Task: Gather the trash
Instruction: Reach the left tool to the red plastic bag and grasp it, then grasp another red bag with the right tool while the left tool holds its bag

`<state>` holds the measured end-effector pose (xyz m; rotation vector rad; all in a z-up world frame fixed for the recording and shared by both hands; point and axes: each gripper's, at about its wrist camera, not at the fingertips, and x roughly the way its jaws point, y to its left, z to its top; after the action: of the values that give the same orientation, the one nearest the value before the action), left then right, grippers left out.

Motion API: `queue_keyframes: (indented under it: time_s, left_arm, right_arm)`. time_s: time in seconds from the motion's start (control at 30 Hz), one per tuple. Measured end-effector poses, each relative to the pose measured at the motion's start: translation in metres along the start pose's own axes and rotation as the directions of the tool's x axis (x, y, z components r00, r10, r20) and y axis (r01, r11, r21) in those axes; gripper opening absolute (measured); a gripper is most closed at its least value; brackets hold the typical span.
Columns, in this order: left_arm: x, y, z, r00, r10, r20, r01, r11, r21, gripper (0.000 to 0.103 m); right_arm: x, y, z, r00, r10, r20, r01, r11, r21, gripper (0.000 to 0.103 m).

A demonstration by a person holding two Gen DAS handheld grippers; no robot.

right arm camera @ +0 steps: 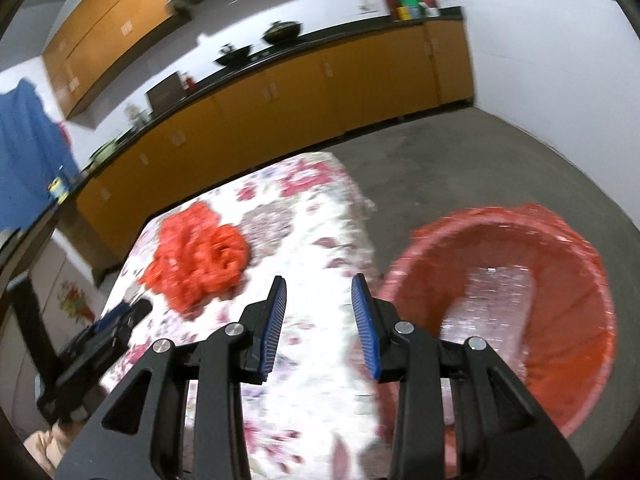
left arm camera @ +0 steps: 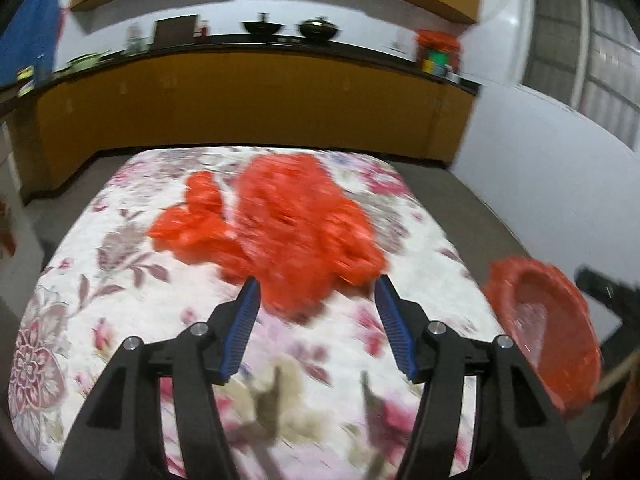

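A crumpled heap of red plastic bags point(left arm camera: 288, 228) lies on the floral tablecloth point(left arm camera: 120, 280), blurred in both views. My left gripper point(left arm camera: 317, 280) hovers just short of the heap's near edge, open, with nothing between its blue pads. A round red bin point(right arm camera: 500, 312) lined with a red bag stands on the floor off the table's right side, with something clear and shiny at its bottom. My right gripper point(right arm camera: 319, 278) is over the table's right edge beside the bin, open and empty. The same heap point(right arm camera: 200, 260) appears to its left, and the bin point(left arm camera: 548, 332) shows at the left wrist view's right edge.
Behind the table runs a long counter with yellow cabinets point(left arm camera: 260, 100) carrying two dark woks point(left arm camera: 288, 28) and a red-covered item point(left arm camera: 436, 52). Grey floor point(right arm camera: 460, 168) surrounds the table. A white wall and a window point(left arm camera: 580, 60) are on the right.
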<state>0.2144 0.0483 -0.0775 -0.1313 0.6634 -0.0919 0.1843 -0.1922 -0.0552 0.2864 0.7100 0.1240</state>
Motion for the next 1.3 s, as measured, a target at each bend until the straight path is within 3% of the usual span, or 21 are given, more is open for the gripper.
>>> queue_keyframes:
  time_s: [0.3,0.47,0.5,0.53,0.63,0.97,1.17,1.3]
  left_arm:
    - [0.062,0.016,0.026,0.998,0.036,-0.061,-0.039,0.998,-0.057,0.059]
    - [0.087,0.010,0.029,0.995,0.044,-0.090,-0.045,0.999,-0.016,0.059]
    - [0.092,0.009,0.029,0.994,0.045,-0.100,-0.046,0.999,-0.008,0.055]
    - [0.096,0.009,0.028,0.993,0.040,-0.111,-0.041,0.999,-0.005,0.041]
    - [0.102,0.010,0.027,0.993,0.020,-0.120,-0.021,1.000,-0.007,0.023]
    - [0.028,0.038,0.033,0.997,-0.053,0.047,0.055,0.998,-0.038,0.019]
    - [-0.024,0.081,0.035,0.989,0.036,0.144,-0.021,0.995,-0.102,0.019]
    - [-0.041,0.106,0.033,0.982,0.095,0.161,-0.070,0.985,-0.156,0.019]
  right_arm:
    - [0.026,0.022,-0.003,0.999,0.000,-0.046,-0.002,0.999,-0.036,0.035]
    - [0.041,0.031,-0.003,0.998,0.010,-0.069,-0.013,0.999,-0.050,0.035]
    - [0.044,0.034,-0.003,0.997,0.013,-0.074,-0.017,0.998,-0.055,0.035]
    - [0.047,0.037,-0.004,0.997,0.016,-0.079,-0.021,0.998,-0.060,0.035]
    - [0.053,0.044,-0.006,0.996,0.021,-0.090,-0.028,0.997,-0.078,0.035]
    - [0.078,0.074,0.001,0.993,0.060,-0.102,-0.071,0.991,-0.114,0.035]
    - [0.106,0.103,0.004,0.990,0.077,-0.117,-0.095,0.983,-0.157,0.035]
    - [0.129,0.120,0.006,0.990,0.076,-0.123,-0.096,0.981,-0.166,0.035]
